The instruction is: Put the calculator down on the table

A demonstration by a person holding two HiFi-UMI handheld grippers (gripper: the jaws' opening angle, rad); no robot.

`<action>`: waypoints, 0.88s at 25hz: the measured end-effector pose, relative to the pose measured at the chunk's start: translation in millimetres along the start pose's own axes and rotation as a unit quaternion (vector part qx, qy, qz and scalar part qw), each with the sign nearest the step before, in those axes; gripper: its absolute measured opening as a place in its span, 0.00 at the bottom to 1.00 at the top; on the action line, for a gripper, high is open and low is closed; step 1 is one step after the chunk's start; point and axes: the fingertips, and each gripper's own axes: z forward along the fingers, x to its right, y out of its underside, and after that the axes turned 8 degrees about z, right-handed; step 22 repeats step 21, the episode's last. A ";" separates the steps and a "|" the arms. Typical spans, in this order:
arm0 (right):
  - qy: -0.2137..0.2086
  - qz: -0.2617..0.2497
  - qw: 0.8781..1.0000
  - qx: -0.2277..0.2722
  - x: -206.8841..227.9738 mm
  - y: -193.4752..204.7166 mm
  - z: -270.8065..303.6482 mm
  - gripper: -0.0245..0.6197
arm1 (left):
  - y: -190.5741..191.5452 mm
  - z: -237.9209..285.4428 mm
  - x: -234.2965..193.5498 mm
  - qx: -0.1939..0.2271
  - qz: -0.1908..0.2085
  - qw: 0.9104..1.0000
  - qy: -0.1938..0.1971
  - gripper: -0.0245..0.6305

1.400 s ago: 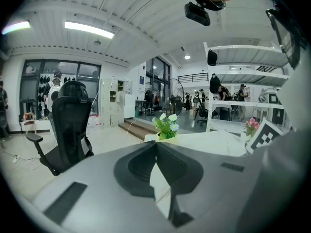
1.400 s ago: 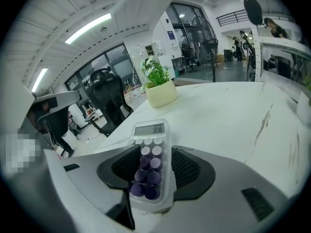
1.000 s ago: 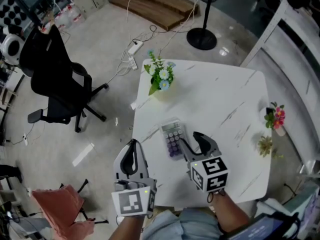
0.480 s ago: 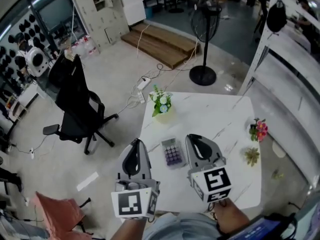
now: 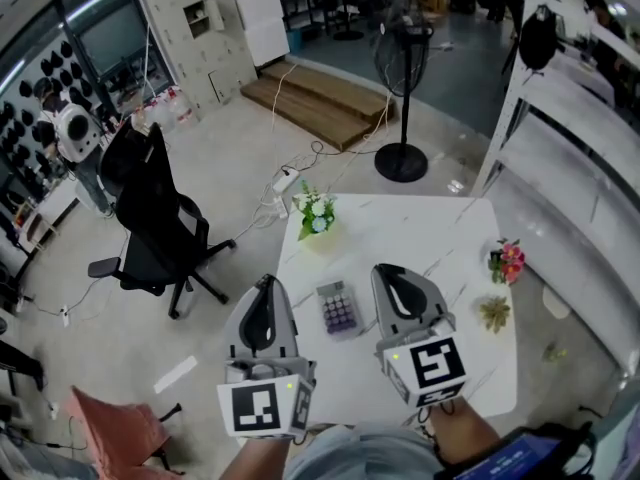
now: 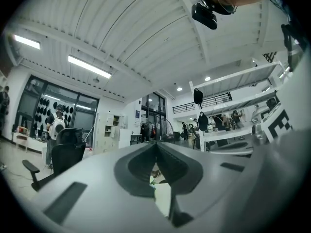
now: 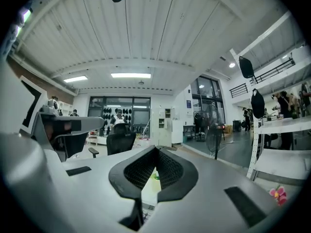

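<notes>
While both grippers hang above the table's near edge, the calculator (image 5: 338, 308) lies flat on the table (image 5: 440, 230), close to its left edge and about midway along it. In the head view it shows in the gap between the two grippers, clear of both.

The left gripper (image 5: 264, 290) has its jaws pressed together on nothing, and its own view shows the tips meeting (image 6: 156, 142). The right gripper (image 5: 391, 280) is likewise pressed together and empty (image 7: 156, 148).

A flowerpot (image 5: 316, 216) stands at the far left corner, well apart from the calculator. Pink flowers (image 5: 508, 261) and a dry sprig (image 5: 494, 312) sit along the right edge. Bare white top runs from the calculator across to those plants and back to the far edge. Off the left edge is floor, with a chair (image 5: 160, 228) near; a fan (image 5: 402, 88) stands beyond the far edge.

The near edge is hidden behind the grippers and their marker cubes. The calculator's keys are too small to read. In both gripper views the jaws block the table, leaving only a pale sliver under the tips.
</notes>
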 end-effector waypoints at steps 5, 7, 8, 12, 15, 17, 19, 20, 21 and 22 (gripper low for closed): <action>-0.001 0.005 1.000 0.000 0.0 -0.7 -1.9 0.06 | -1.9 -1.2 2.6 0.001 0.004 1.000 0.000 0.05; -0.002 0.008 1.000 -0.002 0.6 1.3 -1.5 0.06 | -1.1 -0.3 3.0 0.000 0.005 1.000 0.000 0.05; -0.002 0.009 1.000 -0.004 1.0 2.4 -1.2 0.06 | -0.3 0.3 3.2 0.000 0.005 1.000 0.000 0.05; -0.001 0.011 1.000 -0.011 2.4 5.2 -0.9 0.06 | 0.0 2.3 4.1 0.001 0.006 1.000 0.001 0.05; 0.000 0.013 1.000 -0.013 3.9 7.6 -0.6 0.06 | -0.6 3.7 6.1 0.006 0.007 1.000 0.004 0.05; -0.001 0.014 1.000 -0.011 4.3 7.3 -0.2 0.06 | 2.0 4.1 6.0 0.000 0.008 1.000 0.001 0.05; 0.000 0.015 1.000 -0.010 4.5 6.1 0.5 0.06 | 3.0 4.7 5.4 -0.004 0.009 1.000 0.000 0.05; 0.000 0.016 1.000 -0.009 4.5 5.7 0.9 0.06 | 3.0 5.0 5.4 -0.004 0.009 1.000 0.000 0.05; 0.000 0.016 1.000 -0.009 4.6 5.2 1.3 0.06 | 3.0 5.3 5.4 -0.004 0.009 1.000 0.001 0.05; 0.000 0.016 1.000 -0.009 4.6 5.2 1.3 0.06 | 3.0 5.3 5.4 -0.004 0.009 1.000 0.001 0.05</action>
